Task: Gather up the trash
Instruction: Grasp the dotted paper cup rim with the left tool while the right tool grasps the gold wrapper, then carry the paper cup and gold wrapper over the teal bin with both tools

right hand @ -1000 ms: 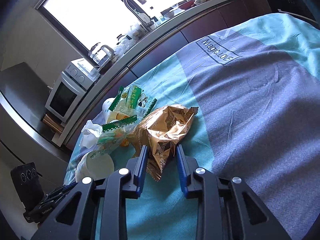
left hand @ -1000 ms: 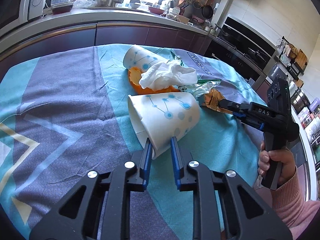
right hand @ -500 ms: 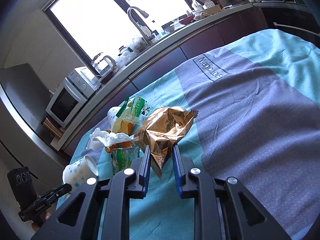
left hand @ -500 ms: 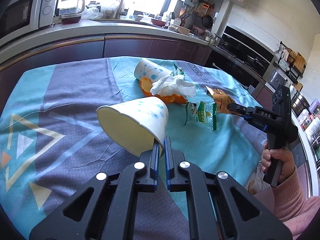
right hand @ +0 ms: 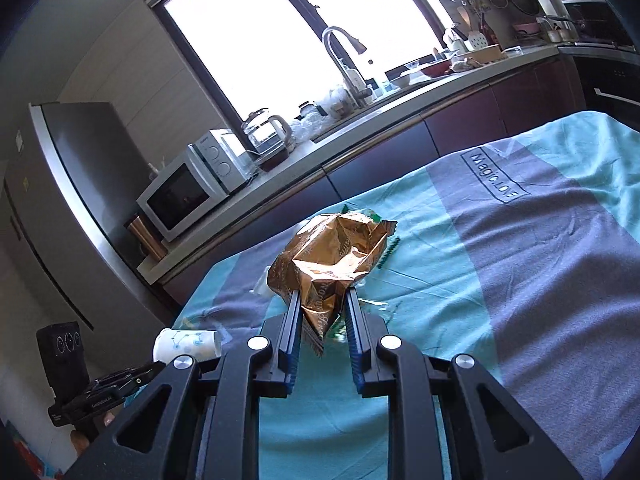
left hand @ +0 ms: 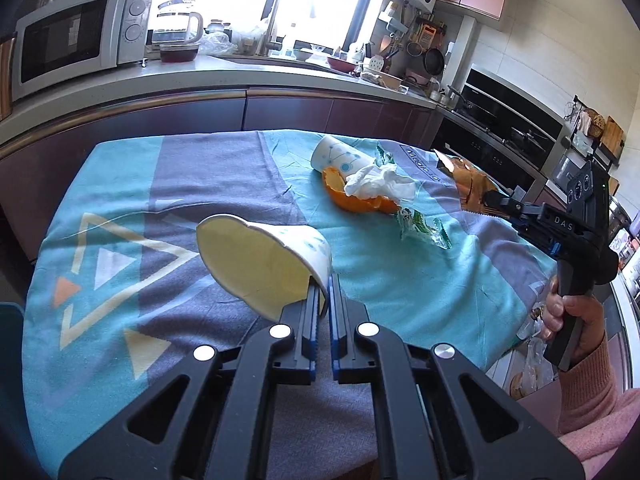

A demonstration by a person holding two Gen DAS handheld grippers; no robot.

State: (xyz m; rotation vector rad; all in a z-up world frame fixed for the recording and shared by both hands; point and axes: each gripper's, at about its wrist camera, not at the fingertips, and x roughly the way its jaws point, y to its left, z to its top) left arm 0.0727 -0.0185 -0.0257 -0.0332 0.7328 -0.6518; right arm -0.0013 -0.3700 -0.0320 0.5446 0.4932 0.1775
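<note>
Pinching the wall of a paper cup [left hand: 272, 264] at its rim, the left gripper [left hand: 323, 300] holds it lifted off the tablecloth [left hand: 120, 184], mouth tilted toward the camera; jaws nearly shut with only the thin cup wall between them. In the left wrist view, relative to that cup: a second paper cup [left hand: 340, 158] lies on its side farther back, touching an orange peel [left hand: 360, 200] with a crumpled tissue [left hand: 378, 184] on top, and a green wrapper [left hand: 420, 228] lies just beside the peel. The right gripper [left hand: 490, 202] shows at the right with the gold snack bag [left hand: 466, 184] clamped and airborne. In the right wrist view, the right gripper [right hand: 322, 312] is closed on the bag's [right hand: 332, 264] lower crimped edge, the bag hanging clear of the cloth; the held cup [right hand: 188, 344] shows low left. Risks: thin cup wall could buckle or slip out of the edge pinch if swung fast; the foil is held by one corner only, so it could slide out or shed crumbs on tilt. Versus one second ago: cup and bag were both resting on the cloth with jaws open around them; now both jaws are closed and both items are lifted. The wrapper that lay against the bag is now exposed on the cloth.
</note>
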